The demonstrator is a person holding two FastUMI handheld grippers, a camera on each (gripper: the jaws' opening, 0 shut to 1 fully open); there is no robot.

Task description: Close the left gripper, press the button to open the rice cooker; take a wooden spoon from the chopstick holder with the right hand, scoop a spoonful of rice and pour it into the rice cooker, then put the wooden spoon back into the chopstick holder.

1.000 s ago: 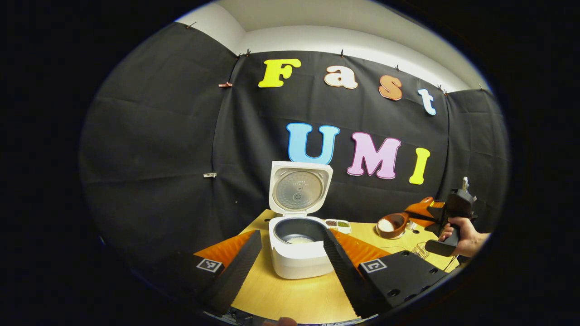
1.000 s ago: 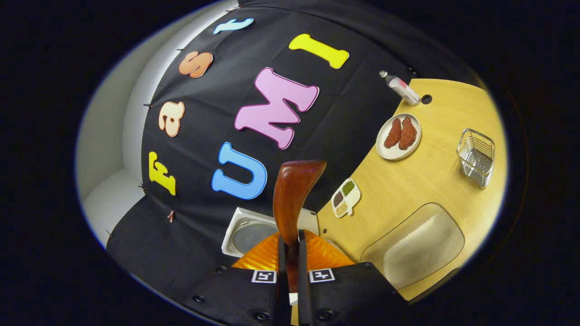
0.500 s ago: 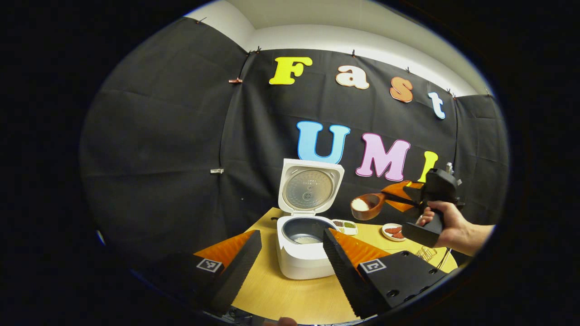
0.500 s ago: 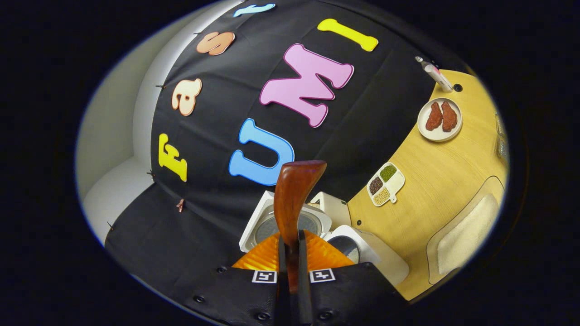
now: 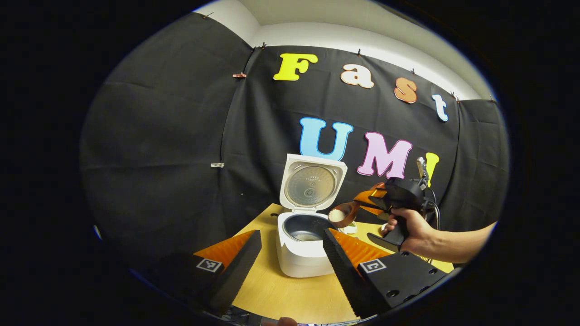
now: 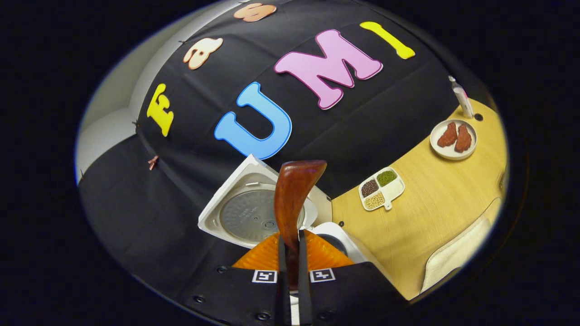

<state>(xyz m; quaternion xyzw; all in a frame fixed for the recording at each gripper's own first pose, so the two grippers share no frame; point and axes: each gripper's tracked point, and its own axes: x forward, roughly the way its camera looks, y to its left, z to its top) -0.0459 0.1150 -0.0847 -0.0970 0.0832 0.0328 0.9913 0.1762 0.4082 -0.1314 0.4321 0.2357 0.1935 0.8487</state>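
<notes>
The white rice cooker point(image 5: 302, 259) stands on the table with its lid point(image 5: 312, 184) raised, and a little rice lies in its dark inner pot point(image 5: 302, 227). My left gripper point(image 5: 291, 232) is open, one finger on each side of the cooker and short of it. A hand holds my right gripper point(image 5: 369, 201), shut on the wooden spoon's handle. The spoon's bowl point(image 5: 340, 214) carries white rice and hovers just above the pot's right rim. In the right gripper view, the wooden spoon point(image 6: 292, 199) sticks up from my right gripper point(image 6: 290, 242), over the cooker's lid point(image 6: 251, 215).
On the wooden table point(image 6: 430, 217) to the right of the cooker sit a small divided dish of beans point(image 6: 382, 189), a plate with red-brown pieces point(image 6: 453, 139) and a bottle point(image 6: 461, 97). A pale container point(image 6: 457, 265) sits at the near right edge.
My right gripper has carried the rice-filled spoon up and leftward, from over the table to the cooker's right rim. My left gripper stays open in front of the cooker.
</notes>
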